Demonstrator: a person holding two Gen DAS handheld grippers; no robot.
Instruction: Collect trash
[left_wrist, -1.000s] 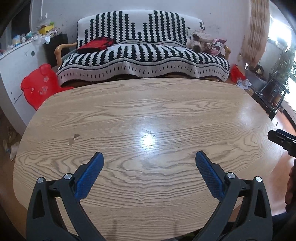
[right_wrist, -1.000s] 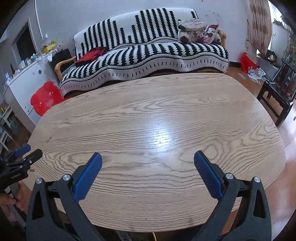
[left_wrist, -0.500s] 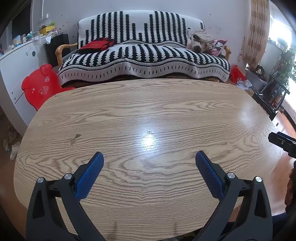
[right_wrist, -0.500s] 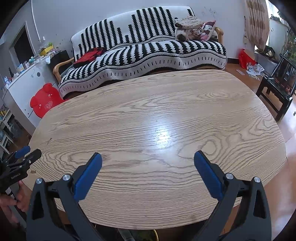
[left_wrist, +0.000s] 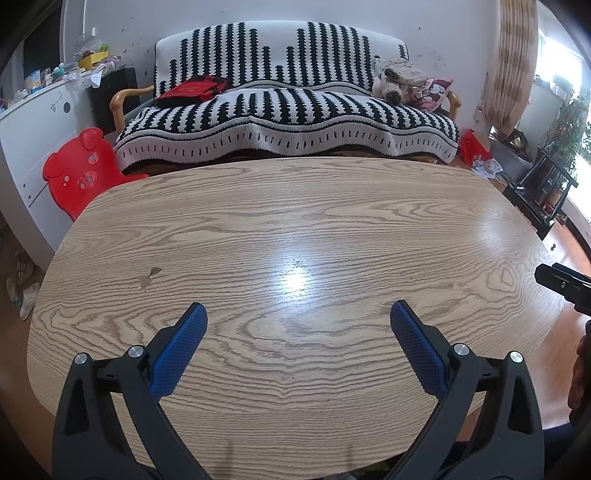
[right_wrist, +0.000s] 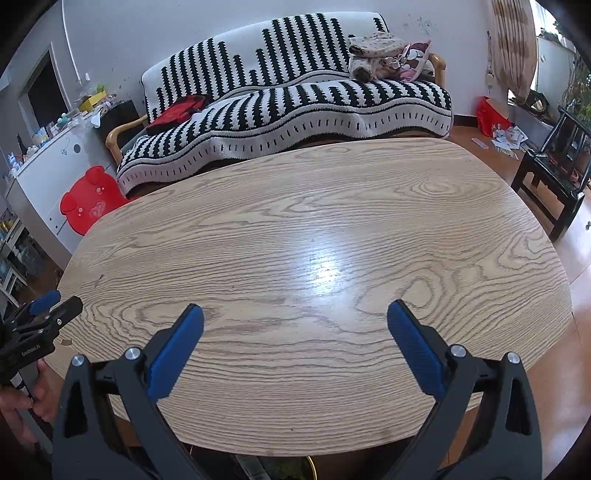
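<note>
My left gripper (left_wrist: 297, 310) hangs open over the near half of a bare oval wooden table (left_wrist: 295, 221), with nothing between its blue pads. My right gripper (right_wrist: 294, 310) is open too, above the same table (right_wrist: 332, 206) near its front edge. A small pale fleck or chip (left_wrist: 149, 277) marks the tabletop left of the left gripper; I cannot tell whether it is loose. Loose papers (right_wrist: 511, 138) lie on the floor at the far right beside a red box (right_wrist: 491, 114). The right wrist view catches the left gripper (right_wrist: 40, 317) at its left edge, held by a hand.
A sofa under a black-and-white striped cover (left_wrist: 288, 122) stands behind the table. A red bear-shaped chair (left_wrist: 81, 173) and a white cabinet (left_wrist: 33, 140) are at the left. A dark wooden chair (right_wrist: 554, 177) stands at the right.
The right gripper has drawn back and tilted slightly, so more of the table's near edge shows. The left gripper has barely shifted. Both stay open.
</note>
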